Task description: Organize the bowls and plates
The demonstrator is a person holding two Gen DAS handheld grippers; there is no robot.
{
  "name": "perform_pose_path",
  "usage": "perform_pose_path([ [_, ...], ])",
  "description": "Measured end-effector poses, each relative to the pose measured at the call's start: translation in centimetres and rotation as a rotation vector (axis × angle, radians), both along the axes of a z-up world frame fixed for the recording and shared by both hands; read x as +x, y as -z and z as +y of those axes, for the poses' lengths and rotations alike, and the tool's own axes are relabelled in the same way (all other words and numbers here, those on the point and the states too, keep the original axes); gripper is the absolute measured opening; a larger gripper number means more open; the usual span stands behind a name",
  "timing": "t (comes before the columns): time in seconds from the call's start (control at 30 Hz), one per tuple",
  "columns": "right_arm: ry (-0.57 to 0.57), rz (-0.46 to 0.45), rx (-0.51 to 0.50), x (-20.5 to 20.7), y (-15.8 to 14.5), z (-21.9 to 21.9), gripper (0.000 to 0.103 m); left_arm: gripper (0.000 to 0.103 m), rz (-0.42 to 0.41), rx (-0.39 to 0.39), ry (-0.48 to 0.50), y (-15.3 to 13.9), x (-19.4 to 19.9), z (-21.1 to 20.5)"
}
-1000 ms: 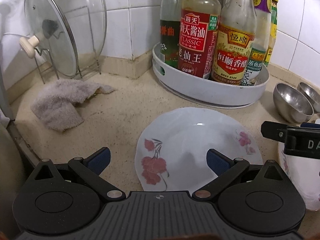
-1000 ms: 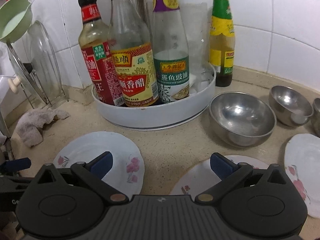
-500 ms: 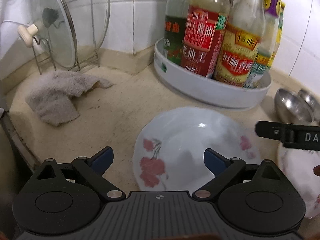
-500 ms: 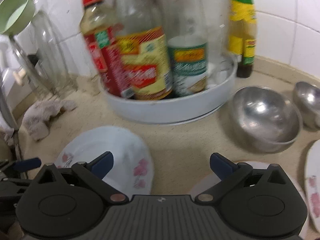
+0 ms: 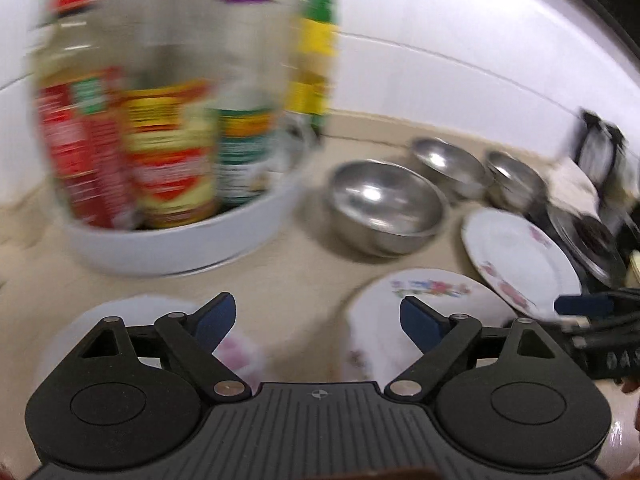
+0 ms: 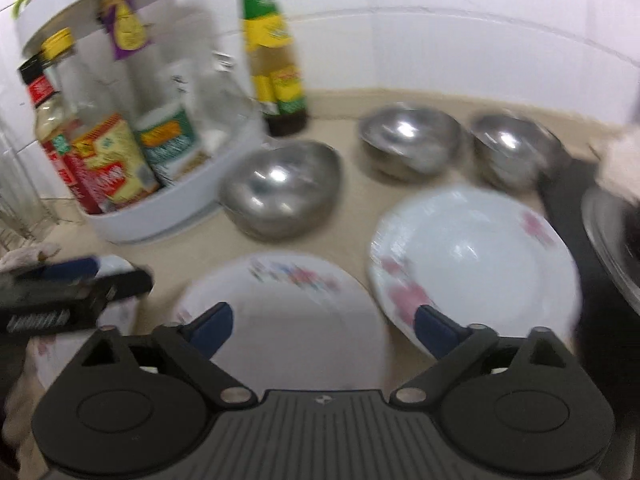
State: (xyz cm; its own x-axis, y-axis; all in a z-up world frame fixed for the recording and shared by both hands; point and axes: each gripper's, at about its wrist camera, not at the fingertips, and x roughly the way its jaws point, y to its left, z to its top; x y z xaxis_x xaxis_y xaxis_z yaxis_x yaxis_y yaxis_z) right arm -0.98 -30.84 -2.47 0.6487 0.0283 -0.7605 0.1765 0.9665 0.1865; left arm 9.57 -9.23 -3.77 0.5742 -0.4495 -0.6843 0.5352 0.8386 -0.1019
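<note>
Three white flowered plates lie on the beige counter: a left plate [image 5: 80,332], a middle plate [image 6: 288,304] and a right plate [image 6: 476,256]. Behind them stand a large steel bowl [image 6: 284,188] and two smaller steel bowls [image 6: 412,140] [image 6: 516,148]. My right gripper [image 6: 324,326] hovers over the middle plate, jaws wide and closing, nothing between them. My left gripper [image 5: 316,316] hangs over bare counter between the left plate and the middle plate [image 5: 432,292], jaws also closing on nothing. One of the left gripper's fingers [image 6: 68,268] shows at the left edge of the right wrist view.
A white turntable tray [image 6: 160,220] full of sauce bottles stands at the back left against the tiled wall. A green and yellow bottle [image 6: 276,60] stands beside it. A dark pan with a lid [image 6: 612,240] sits at the far right, a grey cloth [image 6: 24,256] at the far left.
Both views have swung to the right: the cloth and lid rack left the left wrist view, and the bowls and right plate came in. Both pairs of jaws stand slightly narrower.
</note>
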Motion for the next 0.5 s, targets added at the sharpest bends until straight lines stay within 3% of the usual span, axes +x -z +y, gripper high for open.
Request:
perform_pose_path([
  [0.03,0.013,0.015,0.010,-0.5,0.4,-0.5,0.090,0.090,0.011,0.012,0.019,0.4,0.3,-0.8],
  [0.2,0.054,0.082,0.114,-2.4,2.6,-1.9,0.062,0.069,0.092,0.048,0.124,2.6,1.9,-3.8],
  [0.27,0.044,0.059,0.107,-2.7,2.7,-1.7,0.061,0.069,0.125,0.071,0.133,3.3,1.9,-4.1],
  [0.37,0.036,0.051,0.126,-2.6,2.8,-1.7,0.060,0.071,0.109,0.094,0.147,3.7,1.8,-4.4],
  [0.5,-0.006,0.040,0.145,-2.3,2.9,-1.1,0.055,0.073,0.143,0.077,0.175,3.7,1.0,-4.5],
])
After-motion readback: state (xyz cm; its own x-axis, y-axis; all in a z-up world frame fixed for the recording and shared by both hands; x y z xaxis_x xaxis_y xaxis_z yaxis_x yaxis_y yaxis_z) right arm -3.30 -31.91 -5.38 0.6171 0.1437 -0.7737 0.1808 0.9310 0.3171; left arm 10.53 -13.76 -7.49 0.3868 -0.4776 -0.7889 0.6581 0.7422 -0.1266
